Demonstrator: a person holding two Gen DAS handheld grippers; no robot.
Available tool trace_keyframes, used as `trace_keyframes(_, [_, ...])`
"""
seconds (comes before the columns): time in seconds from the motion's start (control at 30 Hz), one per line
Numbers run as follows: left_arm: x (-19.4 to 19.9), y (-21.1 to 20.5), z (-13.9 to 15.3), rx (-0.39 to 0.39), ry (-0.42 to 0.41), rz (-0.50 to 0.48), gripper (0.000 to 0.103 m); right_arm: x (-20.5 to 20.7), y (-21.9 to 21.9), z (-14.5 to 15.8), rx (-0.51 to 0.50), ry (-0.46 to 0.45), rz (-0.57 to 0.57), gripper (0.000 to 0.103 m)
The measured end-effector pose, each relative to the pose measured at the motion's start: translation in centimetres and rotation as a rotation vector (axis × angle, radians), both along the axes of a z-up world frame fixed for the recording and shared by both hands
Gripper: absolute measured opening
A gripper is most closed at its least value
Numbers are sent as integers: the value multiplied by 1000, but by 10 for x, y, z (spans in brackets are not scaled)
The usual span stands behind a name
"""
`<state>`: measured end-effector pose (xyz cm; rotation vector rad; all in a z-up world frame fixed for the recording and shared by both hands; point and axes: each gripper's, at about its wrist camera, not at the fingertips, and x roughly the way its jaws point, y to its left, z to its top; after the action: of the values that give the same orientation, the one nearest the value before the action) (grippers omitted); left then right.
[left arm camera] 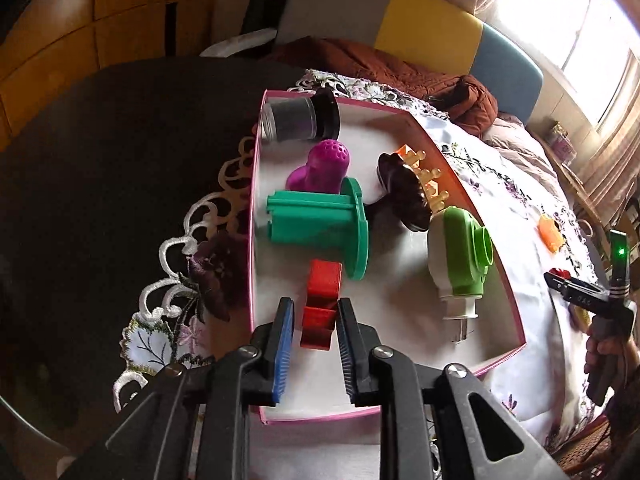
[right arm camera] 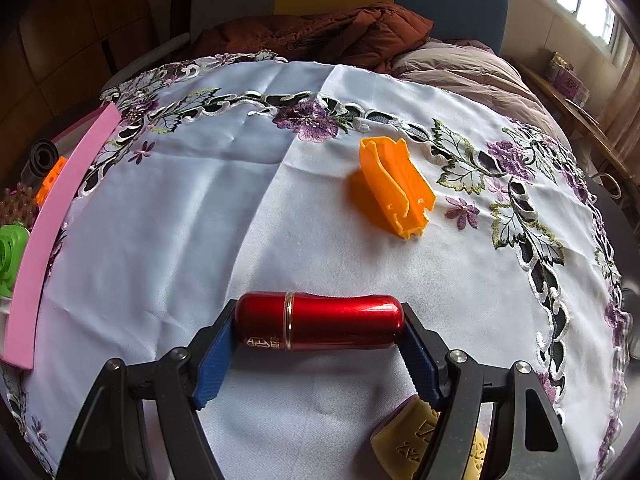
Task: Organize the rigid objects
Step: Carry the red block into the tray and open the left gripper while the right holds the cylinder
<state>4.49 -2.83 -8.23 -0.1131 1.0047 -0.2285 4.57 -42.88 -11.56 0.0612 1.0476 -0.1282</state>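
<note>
A pink-walled box (left arm camera: pixel 254 208) holds a green spool (left arm camera: pixel 316 228), a purple perforated piece (left arm camera: pixel 320 168), a grey jar with a black lid (left arm camera: pixel 296 118), a brown brush (left arm camera: pixel 402 190) and a green-and-white plug-in device (left arm camera: pixel 460 256). A red block piece (left arm camera: pixel 322 304) lies on the box floor between the jaws of my left gripper (left arm camera: pixel 316 302). The left blue pad (left arm camera: pixel 285 344) stands slightly off the piece, so nothing is gripped. My right gripper (right arm camera: pixel 320 320) is shut on a glossy red capsule-shaped case (right arm camera: pixel 320 326), held end to end just above the tablecloth.
An orange plastic clip (right arm camera: pixel 394 188) lies on the embroidered white tablecloth (right arm camera: pixel 200 220) beyond the right gripper. A yellow embossed piece (right arm camera: pixel 404 440) sits under its right finger. The box's pink wall (right arm camera: pixel 44 240) borders the left. A brown jacket (right arm camera: pixel 320 32) lies behind the table.
</note>
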Motion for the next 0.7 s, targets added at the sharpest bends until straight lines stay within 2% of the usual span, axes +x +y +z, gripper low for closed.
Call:
trace_keyframes(0.4, [-7, -8, 25, 80, -112, -7, 21, 0, 0, 0, -5, 1, 2, 75])
trace_keyframes(0.7, [-8, -7, 38, 88, -145, -1, 22, 0, 1, 0, -12, 1, 5, 75])
